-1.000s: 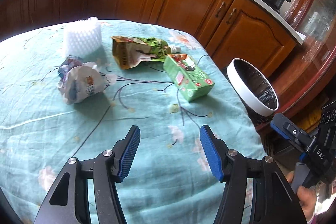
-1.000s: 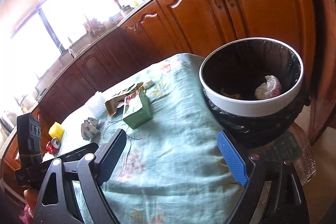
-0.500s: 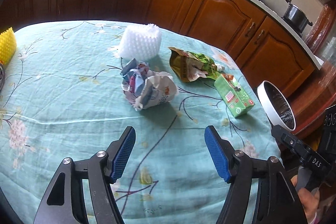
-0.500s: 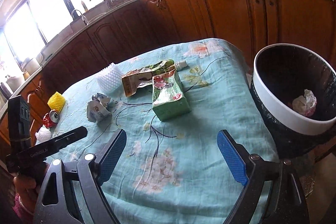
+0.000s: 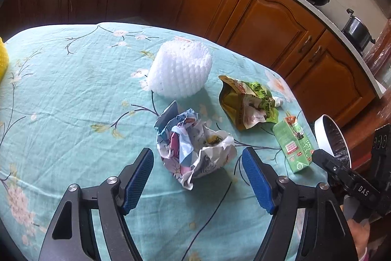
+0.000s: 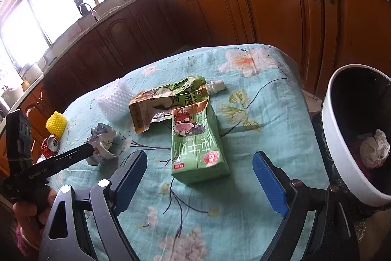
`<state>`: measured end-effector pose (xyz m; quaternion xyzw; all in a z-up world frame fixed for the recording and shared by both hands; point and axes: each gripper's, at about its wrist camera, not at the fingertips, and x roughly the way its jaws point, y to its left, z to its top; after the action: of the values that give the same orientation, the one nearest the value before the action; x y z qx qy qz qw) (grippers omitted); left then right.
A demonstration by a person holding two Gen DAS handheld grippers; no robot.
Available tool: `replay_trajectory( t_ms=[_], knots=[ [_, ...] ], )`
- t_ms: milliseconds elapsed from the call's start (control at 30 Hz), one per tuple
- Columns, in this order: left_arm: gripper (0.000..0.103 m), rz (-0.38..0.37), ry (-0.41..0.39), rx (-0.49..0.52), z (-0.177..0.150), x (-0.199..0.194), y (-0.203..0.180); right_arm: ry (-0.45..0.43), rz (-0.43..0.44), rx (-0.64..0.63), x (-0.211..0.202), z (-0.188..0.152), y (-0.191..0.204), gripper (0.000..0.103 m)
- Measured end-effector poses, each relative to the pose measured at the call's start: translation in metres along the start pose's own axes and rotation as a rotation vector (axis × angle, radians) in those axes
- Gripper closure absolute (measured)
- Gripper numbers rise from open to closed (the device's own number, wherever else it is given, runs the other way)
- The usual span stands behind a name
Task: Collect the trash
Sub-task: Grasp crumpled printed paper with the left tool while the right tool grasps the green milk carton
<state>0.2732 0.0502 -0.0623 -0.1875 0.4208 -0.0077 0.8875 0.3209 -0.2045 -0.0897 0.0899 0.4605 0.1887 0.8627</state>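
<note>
A crumpled paper wrapper (image 5: 194, 147) lies on the teal tablecloth, just ahead of my open, empty left gripper (image 5: 198, 164); it also shows in the right wrist view (image 6: 102, 144). A green milk carton (image 6: 199, 142) lies flat just ahead of my open, empty right gripper (image 6: 200, 163); the left wrist view shows it too (image 5: 292, 144). A torn green-and-brown drink pouch (image 6: 168, 100) lies behind the carton. A white foam fruit net (image 5: 180, 70) stands further back. The white-rimmed trash bin (image 6: 347, 141) stands off the table's right edge with crumpled paper inside.
A yellow foam net (image 6: 56, 126) and a crushed red can (image 6: 50, 144) sit at the table's far left. Wooden kitchen cabinets (image 6: 268, 4) run behind the table. The table edge (image 6: 303, 99) drops off beside the bin.
Both grippers have moved left and forward over the table. The wrapper now sits close before the left gripper and the carton close before the right gripper. Both stay open.
</note>
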Motion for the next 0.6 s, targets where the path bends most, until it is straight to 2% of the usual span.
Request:
replay_trajectory(
  t_ms=[133,167,200,233,267,300,400,600],
  knots=[
    [0.033,-0.005,0.025,0.012,0.004,0.019,-0.002,0.03,-0.035,-0.052,0.022,0.006,0.008,0.016],
    [0.04,-0.01,0.029,0.021,0.003,0.022,-0.003,0.033,-0.044,-0.066,0.025,0.007,0.01,0.019],
    [0.049,-0.009,0.032,0.031,0.003,0.025,-0.004,0.037,-0.054,-0.081,0.029,0.007,0.012,0.029],
    [0.053,-0.007,0.03,0.04,0.002,0.026,-0.005,0.044,-0.058,-0.09,0.032,0.007,0.014,0.045],
    [0.061,-0.01,0.026,0.05,0.002,0.026,-0.007,0.058,-0.057,-0.092,0.034,0.006,0.014,0.053],
    [0.067,-0.015,0.023,0.057,0.001,0.025,-0.008,0.064,-0.055,-0.091,0.036,0.005,0.014,0.052],
    [0.074,-0.028,0.014,0.077,-0.002,0.019,-0.013,0.032,-0.049,-0.097,0.026,0.0,0.014,0.052],
    [0.079,-0.069,0.013,0.13,-0.014,0.01,-0.035,-0.02,-0.022,-0.054,-0.009,-0.01,0.003,0.052]
  ],
)
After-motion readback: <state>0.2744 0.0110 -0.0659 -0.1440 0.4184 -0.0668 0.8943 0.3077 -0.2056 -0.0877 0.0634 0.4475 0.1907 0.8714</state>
